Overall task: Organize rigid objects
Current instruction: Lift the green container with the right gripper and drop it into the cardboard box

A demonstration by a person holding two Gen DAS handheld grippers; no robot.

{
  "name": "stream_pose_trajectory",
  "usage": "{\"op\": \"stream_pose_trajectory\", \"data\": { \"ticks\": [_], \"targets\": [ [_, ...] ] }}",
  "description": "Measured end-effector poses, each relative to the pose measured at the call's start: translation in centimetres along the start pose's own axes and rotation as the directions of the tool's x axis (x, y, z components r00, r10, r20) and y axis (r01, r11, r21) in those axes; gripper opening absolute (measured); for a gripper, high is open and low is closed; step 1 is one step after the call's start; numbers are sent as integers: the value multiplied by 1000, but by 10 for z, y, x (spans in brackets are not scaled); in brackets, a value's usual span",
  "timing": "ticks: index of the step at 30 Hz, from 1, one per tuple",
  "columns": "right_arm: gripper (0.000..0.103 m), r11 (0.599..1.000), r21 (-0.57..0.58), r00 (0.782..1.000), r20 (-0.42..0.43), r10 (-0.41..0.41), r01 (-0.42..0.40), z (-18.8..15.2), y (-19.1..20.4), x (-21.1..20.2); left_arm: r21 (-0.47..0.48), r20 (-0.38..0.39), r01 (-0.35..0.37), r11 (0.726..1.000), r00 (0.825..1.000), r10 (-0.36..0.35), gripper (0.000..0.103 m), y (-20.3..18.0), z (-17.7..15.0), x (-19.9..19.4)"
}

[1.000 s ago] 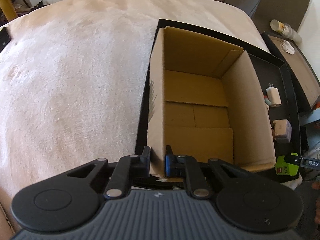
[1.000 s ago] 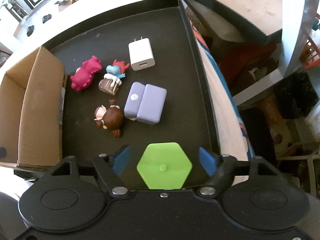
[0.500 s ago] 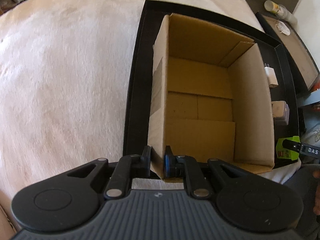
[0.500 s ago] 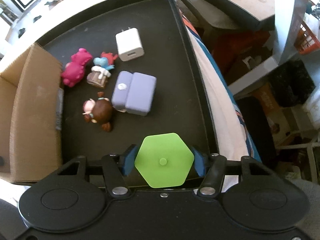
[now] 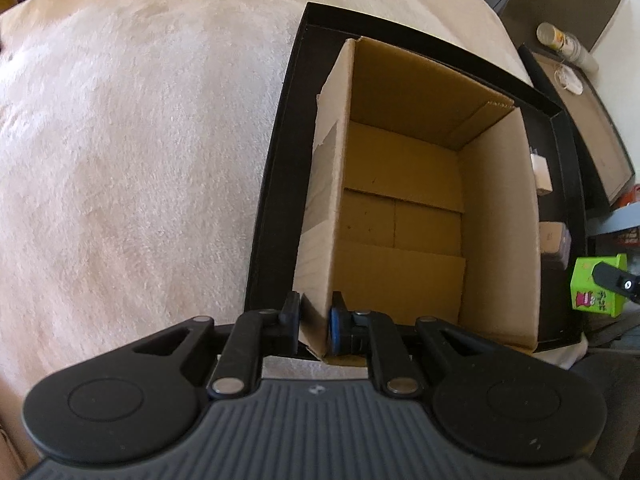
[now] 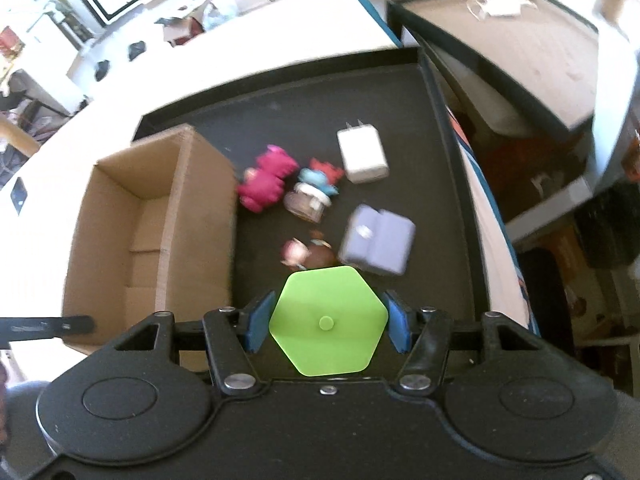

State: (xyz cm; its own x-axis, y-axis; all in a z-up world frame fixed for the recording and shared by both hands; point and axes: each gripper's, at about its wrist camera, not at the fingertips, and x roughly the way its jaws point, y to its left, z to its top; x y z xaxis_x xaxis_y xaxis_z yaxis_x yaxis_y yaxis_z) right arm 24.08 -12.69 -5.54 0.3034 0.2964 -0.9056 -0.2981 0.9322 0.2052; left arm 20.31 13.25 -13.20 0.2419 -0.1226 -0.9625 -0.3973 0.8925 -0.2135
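My left gripper is shut on the near left corner of an empty cardboard box that stands in a black tray. My right gripper is shut on a green hexagonal box and holds it above the tray; the green box also shows in the left wrist view. On the tray lie a white charger, a pink figure, a blue and red figure, a brown figure and a lilac case. The cardboard box is to their left.
The tray sits on a cream plush blanket. A second dark tray with white items stands at the back right. Beyond the tray's right edge the floor holds clutter.
My right gripper closed on the green hexagonal box and lifted it up and back. My left gripper kept hold of the cardboard box corner while its view shifted.
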Motion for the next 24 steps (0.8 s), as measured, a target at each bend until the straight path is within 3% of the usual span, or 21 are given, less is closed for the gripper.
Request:
{"op": "stream_pose_trajectory", "data": {
  "ticks": [13, 24],
  "targets": [
    [57, 994, -109, 997, 62, 38, -32, 33, 58, -21, -24, 5, 26, 999, 1000, -26, 14, 2, -1, -1],
    [57, 982, -181, 997, 40, 70, -62, 40, 104, -11, -38, 17, 12, 999, 1000, -11, 14, 9, 0, -2]
  ]
}}
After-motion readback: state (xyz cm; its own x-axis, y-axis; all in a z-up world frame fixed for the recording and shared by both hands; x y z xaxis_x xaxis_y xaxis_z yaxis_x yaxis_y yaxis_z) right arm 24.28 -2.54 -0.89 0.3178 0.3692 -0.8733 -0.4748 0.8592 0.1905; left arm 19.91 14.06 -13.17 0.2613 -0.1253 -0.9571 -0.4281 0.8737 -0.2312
